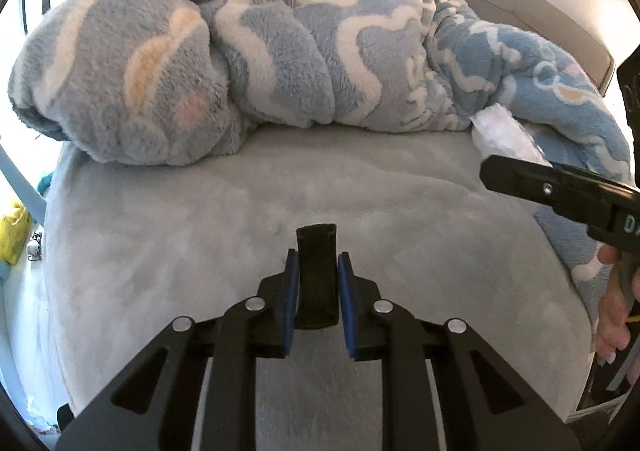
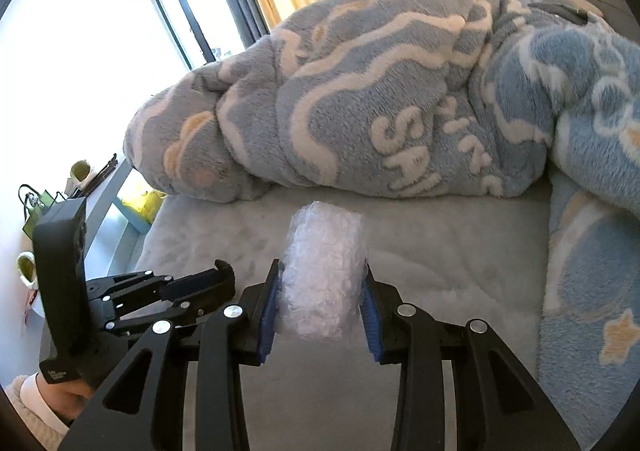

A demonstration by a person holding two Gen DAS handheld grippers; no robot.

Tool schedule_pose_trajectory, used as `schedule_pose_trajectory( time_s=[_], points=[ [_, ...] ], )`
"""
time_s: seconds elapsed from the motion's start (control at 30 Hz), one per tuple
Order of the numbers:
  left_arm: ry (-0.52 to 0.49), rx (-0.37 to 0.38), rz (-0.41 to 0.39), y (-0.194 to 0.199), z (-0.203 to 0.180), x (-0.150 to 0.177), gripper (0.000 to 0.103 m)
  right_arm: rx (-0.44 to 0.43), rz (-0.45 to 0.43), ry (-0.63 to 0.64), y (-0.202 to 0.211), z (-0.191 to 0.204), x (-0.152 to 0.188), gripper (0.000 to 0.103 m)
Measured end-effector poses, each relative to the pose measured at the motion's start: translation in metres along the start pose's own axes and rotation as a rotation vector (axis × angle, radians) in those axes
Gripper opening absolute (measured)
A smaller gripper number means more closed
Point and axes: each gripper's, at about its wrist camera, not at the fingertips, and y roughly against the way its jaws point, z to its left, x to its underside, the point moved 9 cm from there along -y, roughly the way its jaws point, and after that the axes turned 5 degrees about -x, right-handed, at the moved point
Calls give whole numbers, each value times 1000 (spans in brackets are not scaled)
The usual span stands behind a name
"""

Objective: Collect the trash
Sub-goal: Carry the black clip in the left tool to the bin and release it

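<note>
A light, squashy bubble wrap [image 2: 323,275] is clamped mid-roll in the right tongs [image 2: 320,311], a stiff black clip [image 1: 317,277] in the left tongs [image 1: 318,291].

A small black strip [image 1: 317,275] and a bubble-wrap wad [image 2: 324,275], each pinched upright.

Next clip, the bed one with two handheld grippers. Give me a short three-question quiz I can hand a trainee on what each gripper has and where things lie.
1. True or false: the right gripper is clamped on a roll of bubble wrap.
2. What sits between the left gripper's blue pads: A) a crumpled tissue, B) a flat black piece, C) nothing?
3. Fill in: the bunched blue and white blanket lies on the grey ____ beyond both grippers.

Key: 1 true; 2 B; 3 bed cover.
</note>
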Motion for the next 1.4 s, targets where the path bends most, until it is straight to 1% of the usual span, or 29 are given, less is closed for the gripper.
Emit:
schedule_pose_trajectory(
  time_s=[0.17, 0.4, 0.63, 0.8, 0.97, 1.1, 1.17, 1.3, 1.4],
  points=[
    [21, 3, -15, 21, 1, 5, 21, 4, -13, 19, 10, 11, -5, 37],
    [71, -5, -25, 49, 22, 25, 21, 1, -22, 50, 17, 32, -11, 37],
    [90, -42, -44, 82, 43, 44, 21, -32, 11, 77, 3, 66, -6, 37],
    [131, -69, -63, 111, 66, 59, 21, -73, 28, 104, -4, 102, -3, 37],
    [171, -97, -79, 133, 93, 71, 21, -102, 64, 163, -17, 141, 7, 37],
    [202, -139, -83, 153, 121, 85, 21, -124, 83, 185, -26, 171, 12, 37],
    [209, -162, -84, 160, 134, 93, 21, -136, 88, 200, -30, 186, 14, 37],
    [249, -181, -74, 170, 159, 109, 21, -156, 96, 230, -38, 218, 17, 37],
    [259, -197, -65, 175, 172, 121, 21, -180, 108, 249, -45, 242, 22, 37]
  ],
)
